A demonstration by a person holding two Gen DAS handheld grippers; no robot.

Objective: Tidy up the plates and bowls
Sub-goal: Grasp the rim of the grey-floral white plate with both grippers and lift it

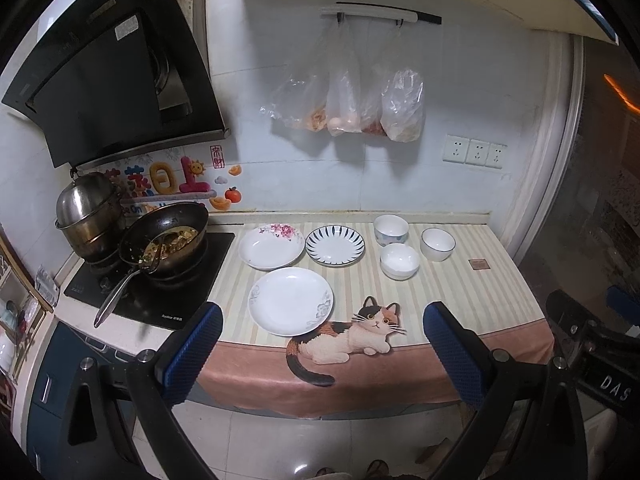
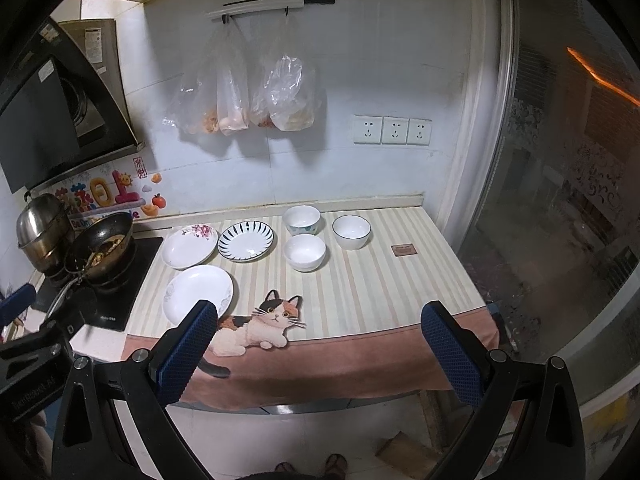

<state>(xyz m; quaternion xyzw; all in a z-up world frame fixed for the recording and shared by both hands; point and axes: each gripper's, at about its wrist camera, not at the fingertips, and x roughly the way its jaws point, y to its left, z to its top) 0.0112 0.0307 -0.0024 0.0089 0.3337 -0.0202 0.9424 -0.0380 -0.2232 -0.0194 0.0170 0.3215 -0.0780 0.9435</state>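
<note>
Kitchen worktop (image 1: 460, 304) under a striped cloth with a cat print (image 1: 352, 336), tiled wall behind, hob at the left. Left wrist view: left gripper (image 1: 324, 350) held short of the worktop's front edge, blue pads wide apart, nothing between them. Three plates on the left half of the cloth: floral plate (image 1: 272, 246) at the back beside the hob, blue-striped plate (image 1: 335, 245) just to its right, plain white plate (image 1: 291, 301) nearer the front, its rim overlapping the cat print. Three bowls to the right of the plates: patterned bowl (image 1: 391, 230) at the back, white bowl (image 1: 399, 261) just in front of it, blue-rimmed bowl (image 1: 438, 244) further right. All upright, none stacked. Wok (image 1: 168, 240) with food and steel pot (image 1: 86, 212) on the hob. Plastic bags (image 1: 348, 96) hanging from a wall rail. Right wrist view: right gripper (image 2: 320, 348) likewise before the front edge, pads spread wide, empty. Same layout: floral plate (image 2: 190, 246), blue-striped plate (image 2: 245, 240), plain white plate (image 2: 196, 292) partly behind the left pad; patterned bowl (image 2: 302, 220), white bowl (image 2: 305, 252), blue-rimmed bowl (image 2: 351, 232). Small brown square (image 2: 404, 250) lying apart at the right. Three wall sockets (image 2: 392, 131) above.
</note>
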